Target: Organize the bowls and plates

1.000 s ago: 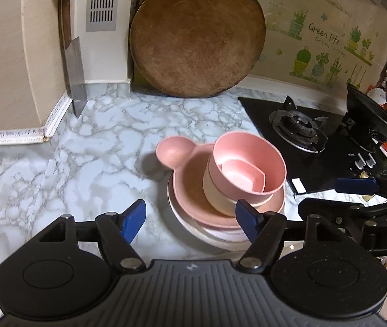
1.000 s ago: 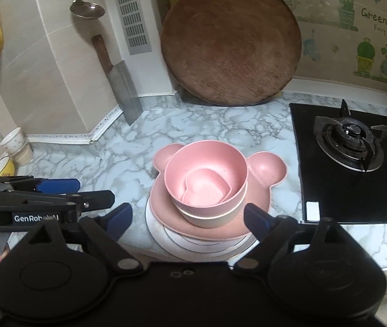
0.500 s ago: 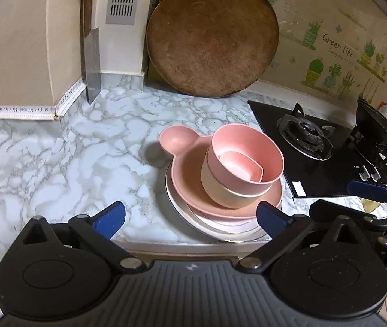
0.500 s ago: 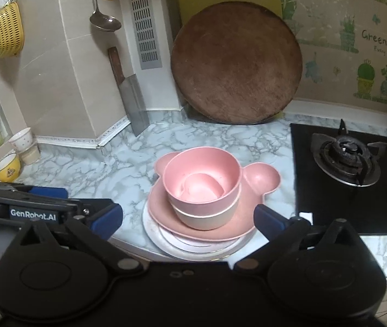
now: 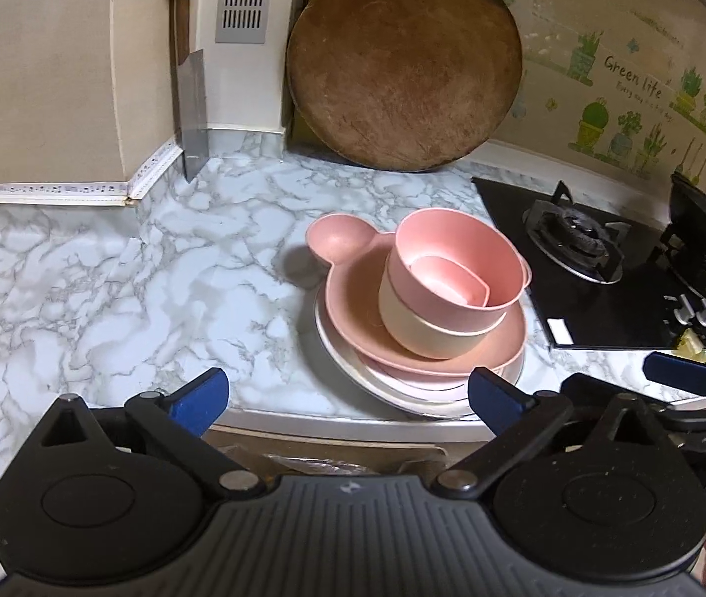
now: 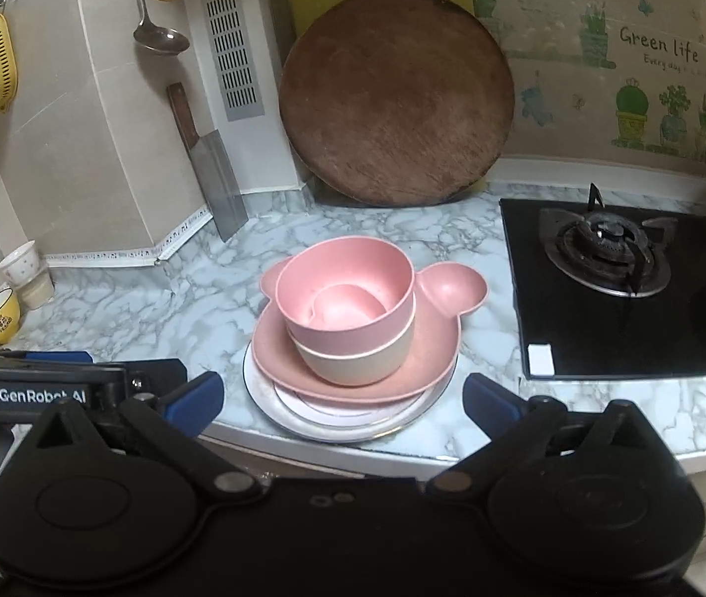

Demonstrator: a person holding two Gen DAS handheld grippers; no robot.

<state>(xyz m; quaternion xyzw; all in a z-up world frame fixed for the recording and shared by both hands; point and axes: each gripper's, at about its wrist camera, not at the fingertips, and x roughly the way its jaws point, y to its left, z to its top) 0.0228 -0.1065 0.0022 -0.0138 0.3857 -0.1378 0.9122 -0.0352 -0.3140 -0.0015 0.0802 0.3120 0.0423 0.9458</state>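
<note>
**Dishes stacked at counter edge**

At centre frame, the pink bowl (image 6: 348,298) sits nested in a cream bowl (image 6: 358,360) on the eared pink plate (image 6: 432,348) and white plates (image 6: 273,398). Left gripper (image 5: 348,393) and right gripper (image 6: 343,393) hang wide open, empty, low in frame.

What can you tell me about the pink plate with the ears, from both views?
The pink eared plate is matte, plastic-looking, shallow, with two small round ear wells at its far rim: one clear in the left wrist view, the other in the right. It lies level on stacked white plates near the marble counter's front edge. A cream bowl stands in its middle, with a pink bowl nested inside. Neither gripper touches it.
</note>
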